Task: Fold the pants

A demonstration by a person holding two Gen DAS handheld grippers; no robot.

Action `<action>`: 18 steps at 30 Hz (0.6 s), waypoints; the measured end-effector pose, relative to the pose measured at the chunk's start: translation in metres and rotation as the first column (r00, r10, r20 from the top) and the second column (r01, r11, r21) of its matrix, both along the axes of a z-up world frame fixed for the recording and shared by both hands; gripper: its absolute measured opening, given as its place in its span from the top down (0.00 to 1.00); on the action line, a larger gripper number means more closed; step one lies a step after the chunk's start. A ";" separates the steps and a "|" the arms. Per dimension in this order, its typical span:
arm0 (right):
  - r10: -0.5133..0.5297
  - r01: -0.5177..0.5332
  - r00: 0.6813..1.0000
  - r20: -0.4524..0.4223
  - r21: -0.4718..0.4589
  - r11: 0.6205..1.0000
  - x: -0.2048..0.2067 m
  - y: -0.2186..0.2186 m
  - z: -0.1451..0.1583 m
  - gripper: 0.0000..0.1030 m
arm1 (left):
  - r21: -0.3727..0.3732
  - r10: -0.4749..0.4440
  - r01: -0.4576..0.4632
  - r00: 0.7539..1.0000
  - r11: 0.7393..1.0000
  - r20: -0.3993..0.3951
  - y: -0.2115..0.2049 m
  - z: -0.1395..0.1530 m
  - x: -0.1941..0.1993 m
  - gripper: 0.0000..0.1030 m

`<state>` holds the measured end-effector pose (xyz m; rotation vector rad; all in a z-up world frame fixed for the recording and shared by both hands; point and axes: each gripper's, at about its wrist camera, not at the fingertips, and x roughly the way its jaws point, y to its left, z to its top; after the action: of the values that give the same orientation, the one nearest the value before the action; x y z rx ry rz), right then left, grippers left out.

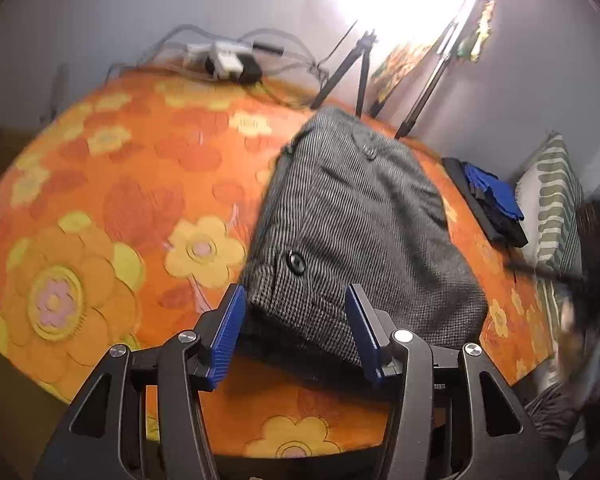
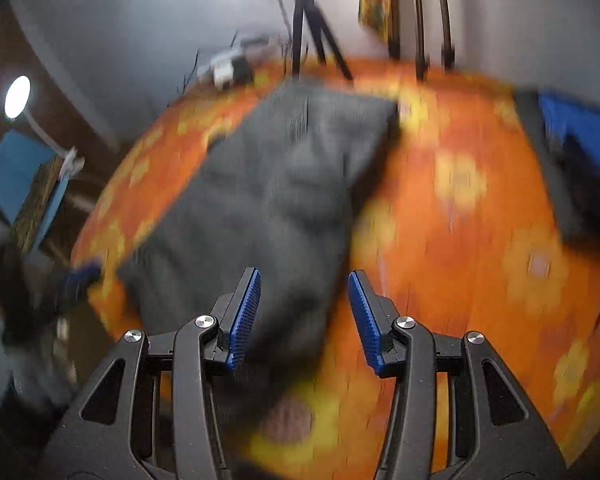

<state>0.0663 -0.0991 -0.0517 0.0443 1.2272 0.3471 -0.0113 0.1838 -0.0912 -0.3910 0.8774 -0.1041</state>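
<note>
Lying folded into a thick grey herringbone block with two dark buttons showing, the pants [image 1: 356, 224] rest on the orange flowered cloth [image 1: 112, 200]. Its near edge sits between the left gripper [image 1: 296, 320]'s parted blue pads, untouched. The right gripper [image 2: 304, 304] hangs released above the pants' near corner.

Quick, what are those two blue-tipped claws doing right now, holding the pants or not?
Left gripper: open, holding nothing, above the folded grey pants.
Right gripper: open, holding nothing.
</note>
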 end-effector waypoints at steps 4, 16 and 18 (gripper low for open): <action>0.012 -0.004 0.996 -0.083 0.104 0.995 -0.049 -0.008 -0.028 0.53 | 0.057 -0.004 0.005 1.000 0.998 -0.026 -0.010 -0.007 0.008 0.50; 0.101 -0.072 0.989 -0.106 0.246 0.967 -0.076 0.025 -0.050 0.78 | 0.069 0.081 -0.079 0.996 0.995 -0.030 -0.006 -0.013 0.013 0.88; 0.103 -0.074 0.990 -0.094 0.269 0.960 -0.077 0.025 -0.045 0.84 | 0.067 0.080 -0.078 0.997 0.995 -0.016 -0.006 -0.009 0.012 0.89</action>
<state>-0.0110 -0.0744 -0.0963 0.2414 1.2849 0.5928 0.0009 0.1782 -0.1007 -0.3651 0.8806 0.0015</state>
